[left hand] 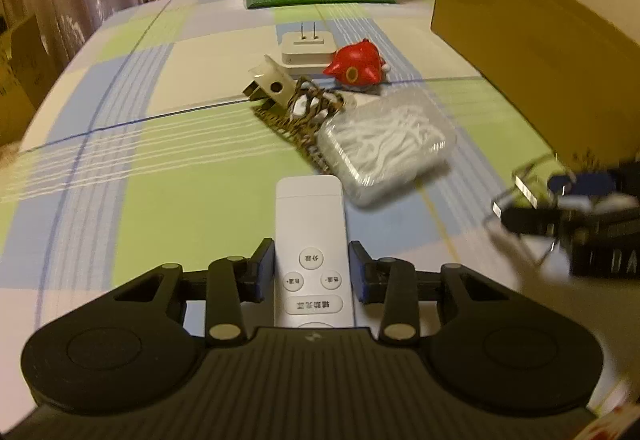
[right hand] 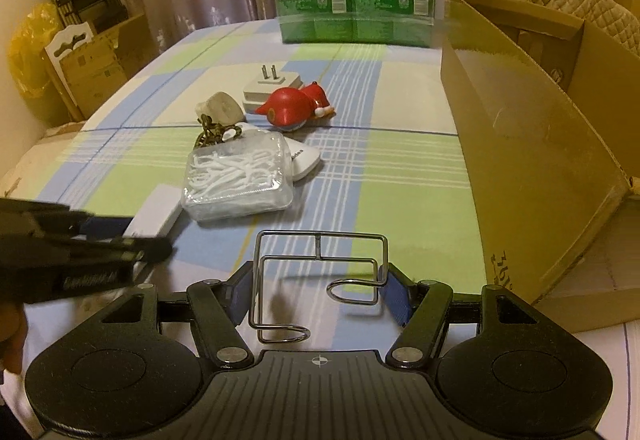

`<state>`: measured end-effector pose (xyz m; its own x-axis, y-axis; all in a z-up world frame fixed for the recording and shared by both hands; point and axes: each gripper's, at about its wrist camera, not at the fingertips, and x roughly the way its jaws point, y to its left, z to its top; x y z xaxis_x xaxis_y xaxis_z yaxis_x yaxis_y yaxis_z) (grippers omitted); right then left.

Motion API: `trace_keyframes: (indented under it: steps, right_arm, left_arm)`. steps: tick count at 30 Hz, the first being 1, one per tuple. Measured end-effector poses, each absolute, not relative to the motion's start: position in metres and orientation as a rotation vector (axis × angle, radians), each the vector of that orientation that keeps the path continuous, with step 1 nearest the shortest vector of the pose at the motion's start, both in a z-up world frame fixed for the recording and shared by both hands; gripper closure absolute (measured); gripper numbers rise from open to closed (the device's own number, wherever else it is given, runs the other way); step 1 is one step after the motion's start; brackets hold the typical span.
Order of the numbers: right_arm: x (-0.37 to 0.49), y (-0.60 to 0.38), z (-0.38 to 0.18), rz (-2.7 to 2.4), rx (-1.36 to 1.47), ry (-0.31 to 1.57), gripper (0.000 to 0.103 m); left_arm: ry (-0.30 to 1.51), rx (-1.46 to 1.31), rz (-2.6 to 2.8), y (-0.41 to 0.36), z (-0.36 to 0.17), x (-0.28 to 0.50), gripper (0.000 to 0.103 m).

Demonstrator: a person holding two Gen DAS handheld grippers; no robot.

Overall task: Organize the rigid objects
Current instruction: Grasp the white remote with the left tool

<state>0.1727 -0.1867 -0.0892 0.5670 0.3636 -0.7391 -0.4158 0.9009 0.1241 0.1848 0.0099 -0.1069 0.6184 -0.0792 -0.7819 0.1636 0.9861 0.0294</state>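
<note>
A white remote lies lengthwise on the checked tablecloth. My left gripper is shut on its near end, one pad against each long side. In the right wrist view my right gripper is shut on a bent chrome wire holder, which sits just above the cloth. From that view the left gripper shows as a dark blur at the left, with the remote beside it. In the left wrist view the right gripper and its wire holder are blurred at the right edge.
Mid-table lie a clear box of floss picks, a leopard-print hair clip, a red toy and a white plug adapter. An open cardboard box stands along the right. Green and blue cartons are stacked at the far end.
</note>
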Motion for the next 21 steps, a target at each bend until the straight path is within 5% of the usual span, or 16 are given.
trace_keyframes:
  steps: [21]
  right_arm:
    - [0.166, -0.178, -0.070, 0.454, -0.061, 0.766, 0.041]
  left_arm:
    - [0.832, 0.060, -0.116, 0.020, -0.102, 0.183, 0.070]
